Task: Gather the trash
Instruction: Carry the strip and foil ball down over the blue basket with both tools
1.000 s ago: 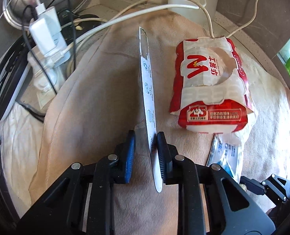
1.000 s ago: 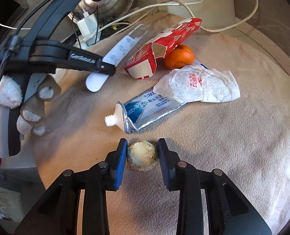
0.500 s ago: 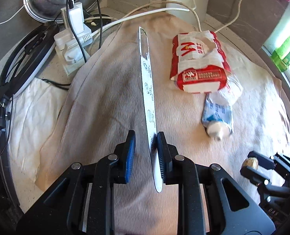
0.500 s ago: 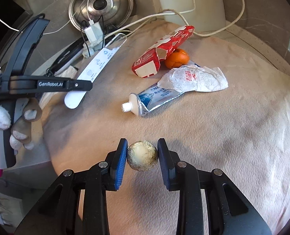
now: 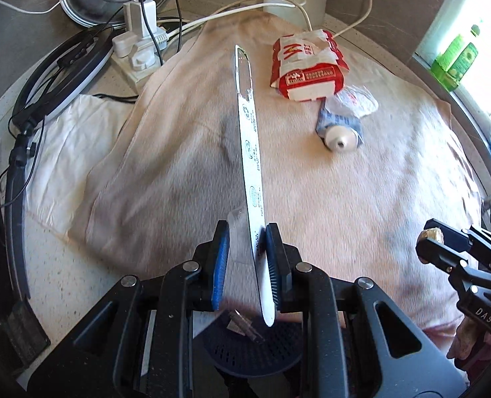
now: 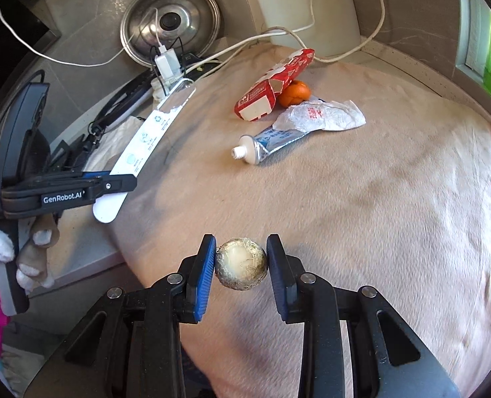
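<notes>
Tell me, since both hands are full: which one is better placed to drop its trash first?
Left, probably. The left gripper holds the long white package directly above the dark perforated bin. The right gripper, clamping the foil ball, hangs over the cloth.

We see bare beige cloth (image 6: 361, 199) ahead; only the toothpaste tube (image 6: 265, 146) and red carton (image 6: 272, 86) clutter its far end.

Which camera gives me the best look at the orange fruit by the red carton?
The right wrist view. There the orange fruit shows behind the red carton, partly tucked under it. In the left wrist view the carton hides it completely.
</notes>
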A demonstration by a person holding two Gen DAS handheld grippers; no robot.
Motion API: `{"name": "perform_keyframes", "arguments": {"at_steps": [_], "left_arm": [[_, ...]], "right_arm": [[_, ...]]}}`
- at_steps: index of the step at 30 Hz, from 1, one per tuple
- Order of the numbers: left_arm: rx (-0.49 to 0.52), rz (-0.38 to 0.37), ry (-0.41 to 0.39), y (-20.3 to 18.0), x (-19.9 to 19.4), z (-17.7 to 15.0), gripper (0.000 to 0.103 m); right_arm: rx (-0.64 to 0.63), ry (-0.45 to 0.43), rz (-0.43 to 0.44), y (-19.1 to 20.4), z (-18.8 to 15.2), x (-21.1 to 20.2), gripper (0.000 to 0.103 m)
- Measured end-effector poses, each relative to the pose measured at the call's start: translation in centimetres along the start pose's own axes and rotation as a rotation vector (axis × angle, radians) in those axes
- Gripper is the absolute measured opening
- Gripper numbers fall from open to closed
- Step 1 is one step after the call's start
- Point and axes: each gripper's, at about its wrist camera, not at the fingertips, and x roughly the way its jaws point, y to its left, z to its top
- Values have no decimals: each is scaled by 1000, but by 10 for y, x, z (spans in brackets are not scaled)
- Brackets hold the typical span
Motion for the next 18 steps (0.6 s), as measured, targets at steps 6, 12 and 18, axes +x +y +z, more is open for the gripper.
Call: {"name": "perform_keyframes", "arguments": {"at_steps": [6, 12, 18], "left_arm": [[23, -5, -5, -2, -17, -28, 21], [25, -25, -7, -1, -30, -52, 21], [36, -35, 0, 0, -40, -84, 21]], "right_arm": [[17, -8, 5, 16, -18, -15, 29], [22, -9, 17, 34, -37, -26, 29], [22, 2, 27, 53, -59, -32, 29]]}}
